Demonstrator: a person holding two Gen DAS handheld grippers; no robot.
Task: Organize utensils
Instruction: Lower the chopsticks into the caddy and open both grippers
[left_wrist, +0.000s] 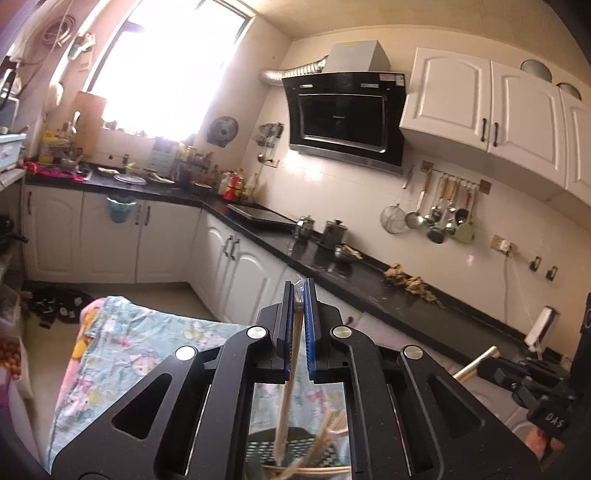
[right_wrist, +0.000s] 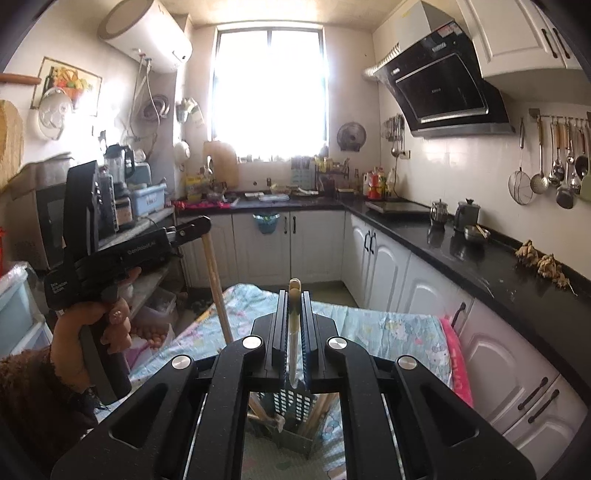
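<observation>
Holding one utensil apiece, both grippers hover over a table draped in a pale blue cartoon-print cloth (right_wrist: 388, 328): the left gripper (left_wrist: 299, 291) has its fingers pinching a long pale wooden stick-like utensil (left_wrist: 288, 384), and the right gripper (right_wrist: 294, 295) pinches a slim utensil with a rounded pale tip (right_wrist: 293, 332). Judging by the dark perforated plastic utensil basket (right_wrist: 293, 404) directly below, already holding wooden pieces, the step in hand looks like sorting into it, so the next move calls for lowering each piece upright and releasing. Legible writing is scant: "DAS" shows on the right gripper's body and "GenRobot.AI", roughly, on the left's.
</observation>
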